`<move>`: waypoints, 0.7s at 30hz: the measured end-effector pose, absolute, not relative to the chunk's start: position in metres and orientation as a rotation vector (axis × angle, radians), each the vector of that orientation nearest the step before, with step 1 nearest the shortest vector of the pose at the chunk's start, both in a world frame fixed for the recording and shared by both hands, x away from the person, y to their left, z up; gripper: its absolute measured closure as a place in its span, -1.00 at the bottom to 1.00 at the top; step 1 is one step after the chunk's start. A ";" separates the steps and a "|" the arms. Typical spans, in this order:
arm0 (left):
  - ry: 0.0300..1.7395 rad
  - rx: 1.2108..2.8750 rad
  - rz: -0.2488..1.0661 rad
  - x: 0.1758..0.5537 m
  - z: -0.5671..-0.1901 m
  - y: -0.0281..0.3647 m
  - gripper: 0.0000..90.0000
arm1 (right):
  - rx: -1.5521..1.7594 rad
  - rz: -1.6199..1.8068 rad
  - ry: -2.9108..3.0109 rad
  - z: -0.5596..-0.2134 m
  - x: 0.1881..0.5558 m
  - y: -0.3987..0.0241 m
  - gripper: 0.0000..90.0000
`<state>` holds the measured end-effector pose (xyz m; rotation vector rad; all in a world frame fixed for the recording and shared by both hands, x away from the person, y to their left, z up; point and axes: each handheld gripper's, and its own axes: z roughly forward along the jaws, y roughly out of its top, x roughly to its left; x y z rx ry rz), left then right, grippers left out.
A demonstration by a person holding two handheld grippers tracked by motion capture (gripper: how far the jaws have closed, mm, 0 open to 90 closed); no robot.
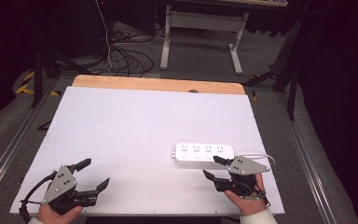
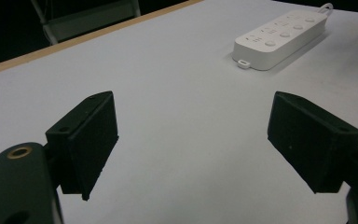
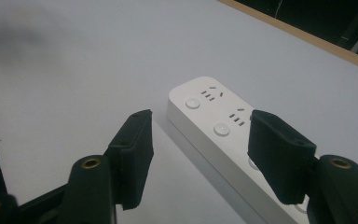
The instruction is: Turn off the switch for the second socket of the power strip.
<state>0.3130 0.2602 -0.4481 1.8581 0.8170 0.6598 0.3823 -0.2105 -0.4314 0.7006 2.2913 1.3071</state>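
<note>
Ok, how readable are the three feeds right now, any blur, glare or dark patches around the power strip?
High view: even light on the white table, no glare, dark surroundings; the power strip reads sharp. Left gripper view: dim and grainy, the strip soft in the distance, black pads nearly featureless. Right gripper view: strip clear with a soft shadow along its near edge, the pads slightly soft, and a grey smudge at the top left.

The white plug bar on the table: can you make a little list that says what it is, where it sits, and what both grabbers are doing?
thing: white plastic power strip with a row of sockets and round buttons
place: flat on the white table, right side
cord: white, leaves its right end
right gripper: open, one jaw above the strip's near edge, not gripping
left gripper: open, over bare table, far from the strip
</note>
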 end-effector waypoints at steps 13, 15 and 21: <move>0.822 1.867 0.668 0.314 -0.449 0.260 -0.63 | 0.714 1.333 2.290 -0.416 0.398 -0.210 -0.10; 0.822 1.870 0.664 0.314 -0.449 0.260 -0.63 | 0.713 1.331 2.288 -0.413 0.400 -0.209 -0.10; 0.843 1.863 0.661 0.315 -0.450 0.261 -0.60 | 0.723 1.321 2.304 -0.409 0.409 -0.207 -0.08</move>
